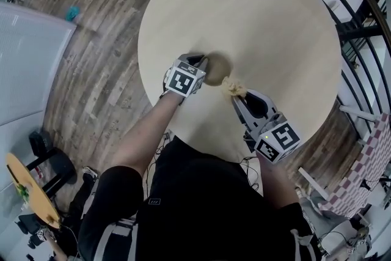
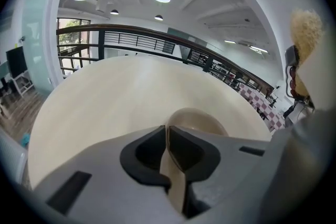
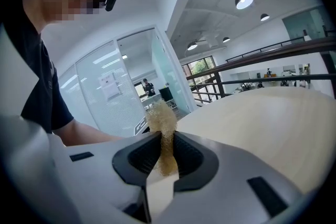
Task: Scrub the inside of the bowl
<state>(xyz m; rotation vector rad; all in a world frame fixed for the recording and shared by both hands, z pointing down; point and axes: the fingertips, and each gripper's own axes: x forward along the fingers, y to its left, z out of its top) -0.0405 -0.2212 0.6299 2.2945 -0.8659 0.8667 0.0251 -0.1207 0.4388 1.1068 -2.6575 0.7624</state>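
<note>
A: Where's the bowl (image 1: 218,69)?
B: Near the table (image 1: 263,15) centre, toward seven o'clock; left gripper (image 1: 201,64) clamped on its nine-o'clock rim.
A: And the right gripper (image 1: 240,98)?
B: Pinching the scrubber (image 1: 234,88), at the bowl's four o'clock.

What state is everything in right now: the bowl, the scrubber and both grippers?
bowl: upright on the table, inside looks empty.
left gripper: jaws shut on the bowl's rim.
scrubber: clamped, held beside the bowl, not inside it.
right gripper: jaws shut on the scrubber.
</note>
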